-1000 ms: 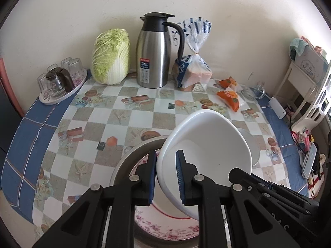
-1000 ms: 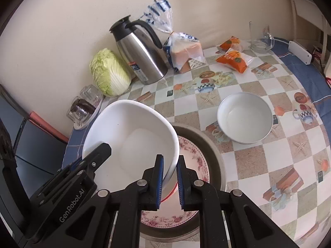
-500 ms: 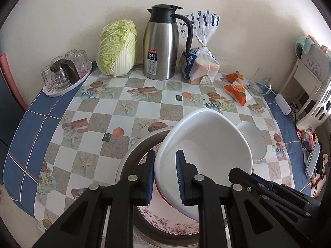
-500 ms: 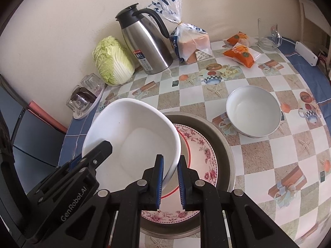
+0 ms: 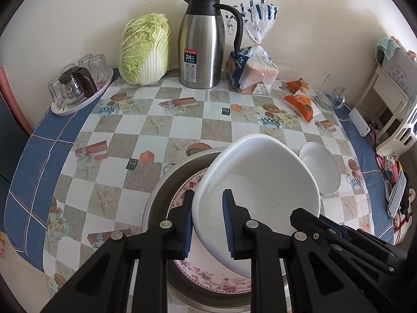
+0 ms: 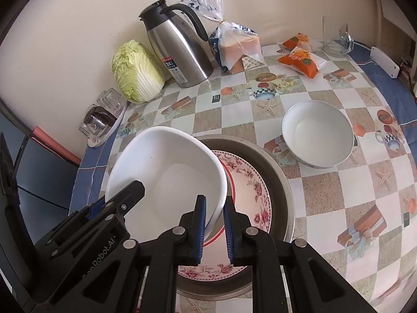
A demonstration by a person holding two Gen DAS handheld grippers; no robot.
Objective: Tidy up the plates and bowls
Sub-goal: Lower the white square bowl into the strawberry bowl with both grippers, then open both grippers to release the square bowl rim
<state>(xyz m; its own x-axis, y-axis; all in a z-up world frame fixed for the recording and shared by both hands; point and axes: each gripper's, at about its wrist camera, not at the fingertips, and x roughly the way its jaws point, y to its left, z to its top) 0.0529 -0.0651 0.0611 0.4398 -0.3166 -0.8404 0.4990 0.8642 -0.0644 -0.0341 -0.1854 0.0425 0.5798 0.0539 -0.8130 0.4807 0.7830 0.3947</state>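
Both grippers grasp one large white bowl (image 5: 260,182) by opposite sides of its rim. The left gripper (image 5: 207,221) has its blue-padded fingers (image 5: 228,224) clamped across the bowl's left wall, one pad inside, one outside. The right gripper (image 6: 215,224) pinches the right wall the same way, its fingers (image 6: 202,224) straddling the rim.

The bowl is tilted and sits directly ahead of both sets of fingertips, over a floral plate (image 6: 250,195). The plate lies inside a round metal tray (image 6: 281,180) on the checked tablecloth (image 5: 130,135). Whether the bowl's base touches the plate cannot be told.

A smaller white bowl (image 6: 318,133) stands on the cloth beyond and to the right of the right gripper's fingers, just beside the tray's rim. Far beyond the fingertips, against the wall, stand a napa cabbage (image 5: 146,49), a steel thermal carafe (image 5: 203,44) and a bagged bread loaf (image 5: 252,70).
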